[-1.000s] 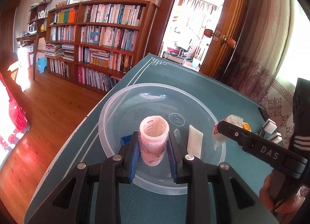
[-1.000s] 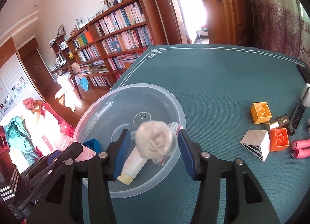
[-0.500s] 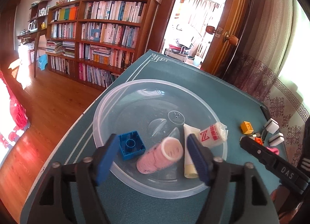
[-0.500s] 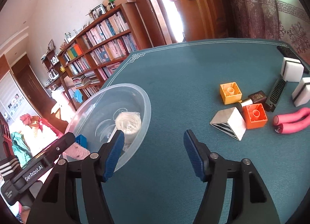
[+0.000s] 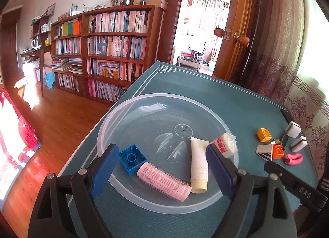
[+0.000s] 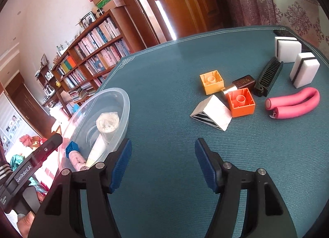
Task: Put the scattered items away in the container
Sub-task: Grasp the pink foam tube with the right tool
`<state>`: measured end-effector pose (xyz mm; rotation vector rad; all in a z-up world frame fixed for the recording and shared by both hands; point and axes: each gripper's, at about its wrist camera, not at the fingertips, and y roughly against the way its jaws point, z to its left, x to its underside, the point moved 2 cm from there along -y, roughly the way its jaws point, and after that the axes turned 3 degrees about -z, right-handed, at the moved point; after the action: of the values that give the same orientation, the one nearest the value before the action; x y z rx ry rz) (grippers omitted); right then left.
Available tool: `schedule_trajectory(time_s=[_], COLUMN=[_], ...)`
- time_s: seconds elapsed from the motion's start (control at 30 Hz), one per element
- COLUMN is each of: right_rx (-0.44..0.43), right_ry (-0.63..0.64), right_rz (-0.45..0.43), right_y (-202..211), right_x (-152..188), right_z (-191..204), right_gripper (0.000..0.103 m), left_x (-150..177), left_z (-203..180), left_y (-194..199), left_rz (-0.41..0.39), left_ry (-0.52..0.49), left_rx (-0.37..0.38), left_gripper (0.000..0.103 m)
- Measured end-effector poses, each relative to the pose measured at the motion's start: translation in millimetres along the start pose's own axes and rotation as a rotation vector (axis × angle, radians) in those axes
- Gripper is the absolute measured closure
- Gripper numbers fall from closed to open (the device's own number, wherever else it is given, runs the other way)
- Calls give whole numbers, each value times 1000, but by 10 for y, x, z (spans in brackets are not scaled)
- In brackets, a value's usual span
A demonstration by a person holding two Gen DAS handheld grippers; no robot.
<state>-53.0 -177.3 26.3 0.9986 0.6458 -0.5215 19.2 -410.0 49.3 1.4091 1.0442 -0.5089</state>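
Left wrist view: the left gripper (image 5: 162, 168) is over the near side of the clear bowl (image 5: 131, 102), fingers wide apart, holding nothing
Blue block (image 5: 132, 159): inside the bowl, at its left near side, hollow side up
Pink roller (image 5: 163, 179): inside the bowl, lying flat at its near edge, just right of the blue block
Cream tube (image 5: 199, 165): inside the bowl, right of the roller, its cap touching the roller's end
White bag (image 5: 225, 144): at the bowl's right side, leaning on the rim
Right wrist view: the right gripper (image 6: 163, 164) is over the bare blue-green table cloth (image 6: 164, 69) to the right of the bowl, fingers wide apart, holding nothing
Striped white wedge (image 6: 211, 113): on the cloth, well right of the bowl
Yellow block (image 6: 211, 81): on the cloth past the wedge, farther from the bowl's near side
Orange block (image 6: 240, 102): touching the wedge, on the side away from the bowl
Small brown bottle (image 6: 240, 83): just behind the orange block
Black comb (image 6: 267, 76): right of the bottle, farther from the bowl
Pink bendy curler (image 6: 292, 103): right of the orange block
Two white sponges (image 6: 287, 49): farthest from the bowl, standing up past the comb
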Motion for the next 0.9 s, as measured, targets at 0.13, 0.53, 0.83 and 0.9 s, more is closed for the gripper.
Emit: schedule_trajectory(time_s=[0.13,0.53,0.83,0.9], right_rx=[6,42,116,136], right_ry=[-14,-83,-158,-175], right_rz=[-5,-42,-87,-94], right_y=[25,185,402,439], right_x=[4,-44,-105,-121], right_z=[-51,-324,-698,-792], right_gripper=[36,36,36,36], left_x=[4,39,76,79], left_z=[-37,-143,-315,-369], left_y=[9,-2,-31,-39], left_rz=[2,19,35,37], left_ry=[-3,-19,-46,-55], left_rx=[-4,1,22,29], left_gripper=[11,11,11,11])
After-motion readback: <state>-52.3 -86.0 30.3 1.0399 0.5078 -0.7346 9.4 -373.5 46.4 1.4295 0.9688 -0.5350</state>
